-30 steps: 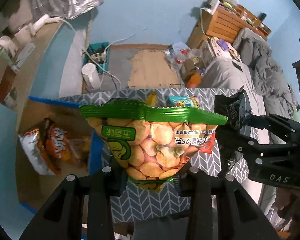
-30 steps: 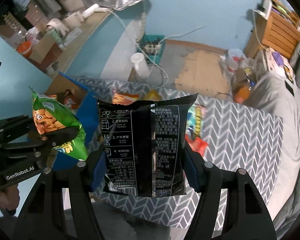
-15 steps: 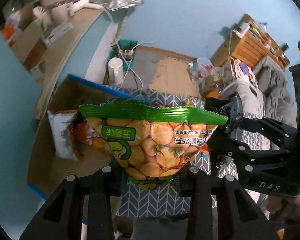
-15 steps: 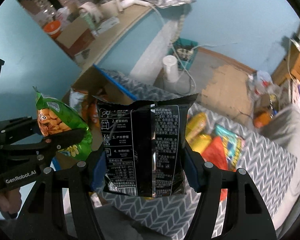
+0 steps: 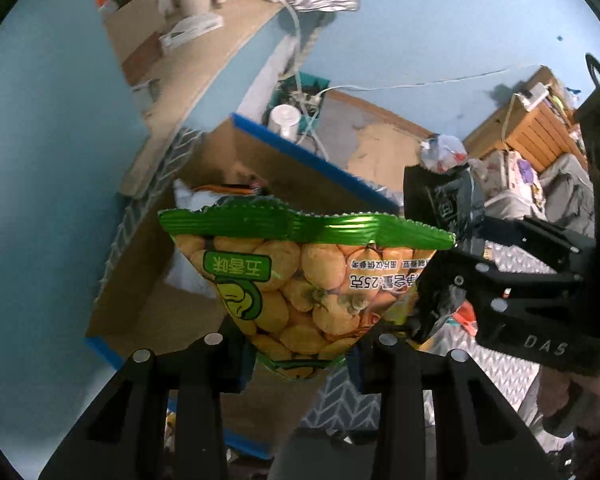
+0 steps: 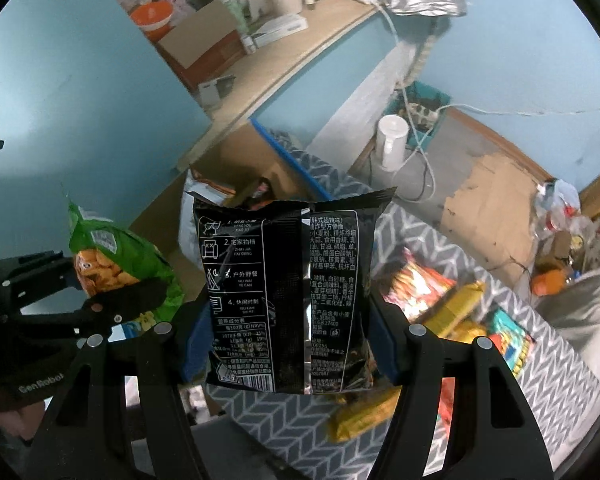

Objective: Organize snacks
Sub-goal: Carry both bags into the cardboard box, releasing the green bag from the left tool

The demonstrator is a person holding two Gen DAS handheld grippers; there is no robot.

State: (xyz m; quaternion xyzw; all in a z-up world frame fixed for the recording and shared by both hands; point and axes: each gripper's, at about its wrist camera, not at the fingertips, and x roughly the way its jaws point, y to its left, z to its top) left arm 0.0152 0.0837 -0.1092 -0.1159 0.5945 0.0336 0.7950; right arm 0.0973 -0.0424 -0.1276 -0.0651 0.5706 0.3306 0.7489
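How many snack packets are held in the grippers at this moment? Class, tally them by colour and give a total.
Green packet, in the left gripper: 1
Black packet, in the right gripper: 1
Total: 2

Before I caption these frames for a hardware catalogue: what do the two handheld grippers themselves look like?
Both are matte black, angular, two-fingered tools with round silver fasteners and blue pads. The left gripper carries white "GenRobot" lettering; the right gripper reads "DAS". A hand shows at its grip; no sleeve can be made out.
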